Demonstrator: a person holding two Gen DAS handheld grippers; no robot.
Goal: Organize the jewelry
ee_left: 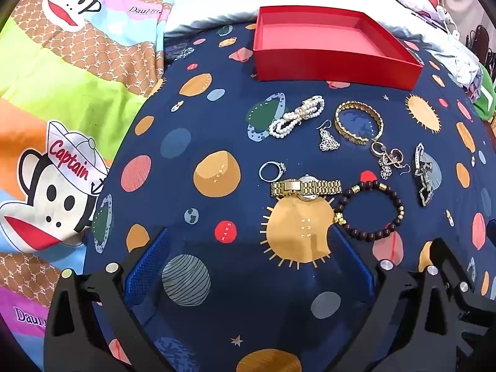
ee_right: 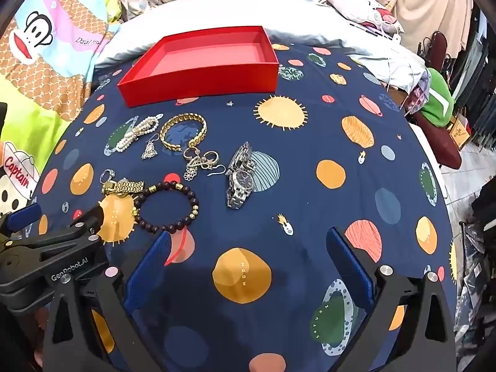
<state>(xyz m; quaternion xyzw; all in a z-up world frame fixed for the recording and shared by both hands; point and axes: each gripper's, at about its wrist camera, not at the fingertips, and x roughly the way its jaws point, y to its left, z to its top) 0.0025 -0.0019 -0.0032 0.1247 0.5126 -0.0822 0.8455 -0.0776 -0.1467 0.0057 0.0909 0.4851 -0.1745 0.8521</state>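
On the far side of the planet-print cloth (ee_left: pixel 198 124): red box (ee_left: pixel 338 68) empty. Nothing sorted yet; pearl bracelet (ee_left: pixel 296 116), gold bangle (ee_left: pixel 358 122), gold watch (ee_left: pixel 305 187), bead bracelet (ee_left: pixel 370 209), silver watch (ee_right: pixel 240 176), ring (ee_left: pixel 271 171), earrings, all loose nearer. Left gripper (ee_left: pixel 248 266) and right gripper (ee_right: pixel 248 266): spread wide, holding nothing, touching nothing.

A navy bedsheet (ee_right: pixel 310 186) printed with planets, suns and rockets covers the bed. To its left lies a bright striped quilt (ee_left: pixel 62 93) with cartoon monkey faces, one in a "Captain" hat. A pale blue pillow (ee_right: pixel 217 9) sits at the far edge. A green cushion (ee_right: pixel 438 99) rests on a dark red chair (ee_right: pixel 440 142) to the right.
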